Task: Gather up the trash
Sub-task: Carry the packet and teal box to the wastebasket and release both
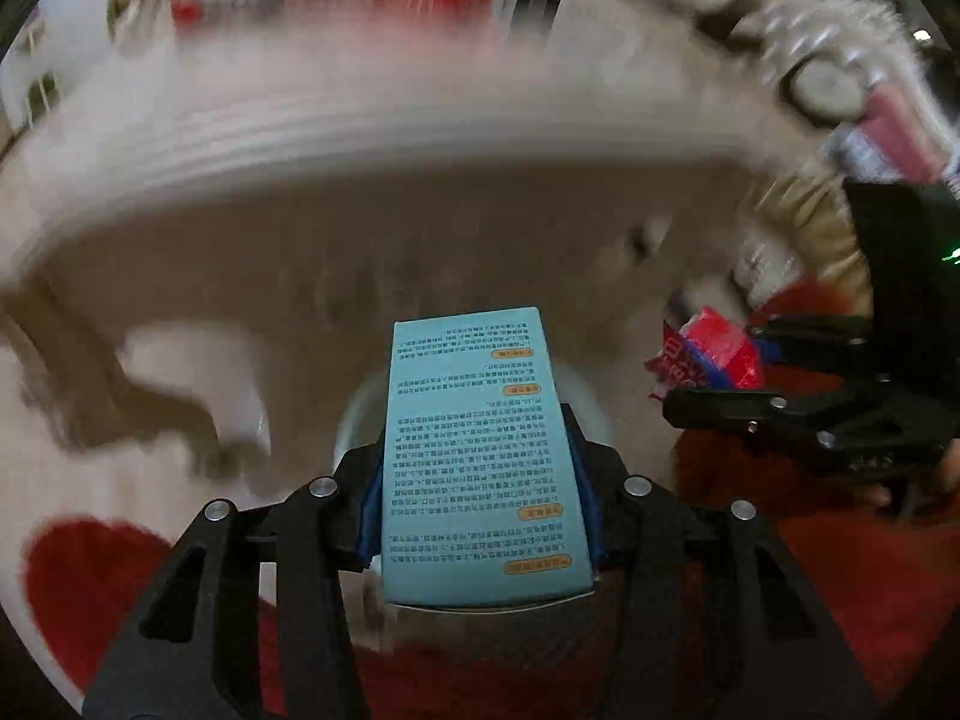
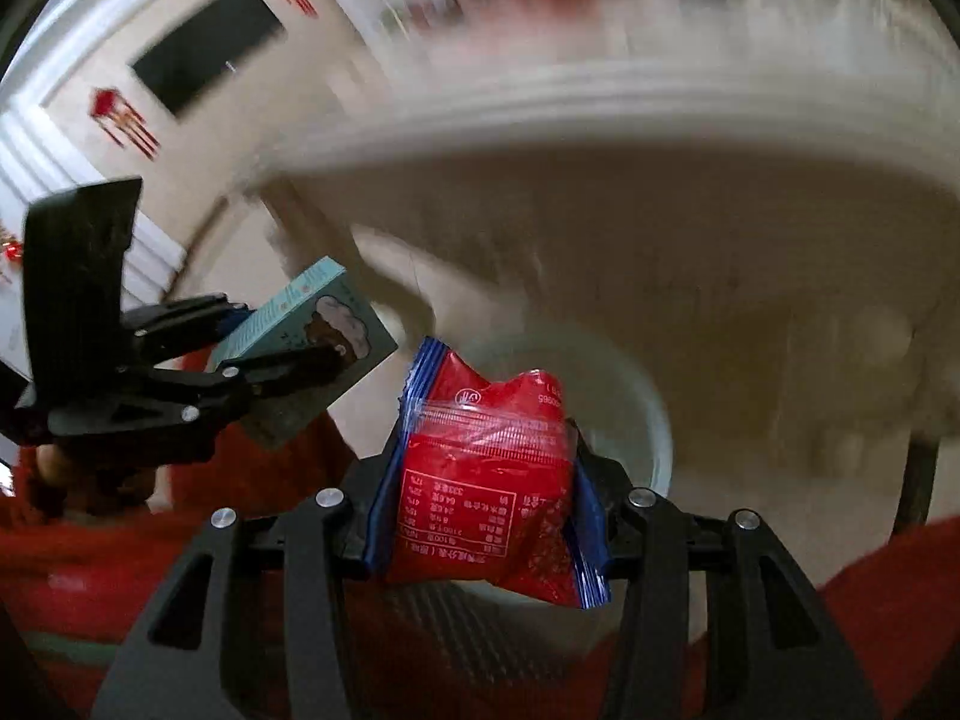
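Observation:
My left gripper (image 1: 480,480) is shut on a light blue carton (image 1: 480,456) with printed text, held lengthwise between the jaws. My right gripper (image 2: 480,480) is shut on a red snack wrapper (image 2: 486,474) with blue edges. A pale round bin (image 2: 624,414) lies below and behind the wrapper; its rim also shows behind the carton in the left wrist view (image 1: 360,414). The right gripper with the wrapper (image 1: 714,354) shows at the right of the left wrist view. The left gripper with the carton (image 2: 306,354) shows at the left of the right wrist view.
A round white table edge (image 2: 600,102) curves overhead, strongly blurred. Red cloth (image 1: 870,588) fills the lower part of both views. A wall with a dark screen (image 2: 204,48) and red ornaments is at upper left. Cluttered items (image 1: 828,84) sit on the table's right.

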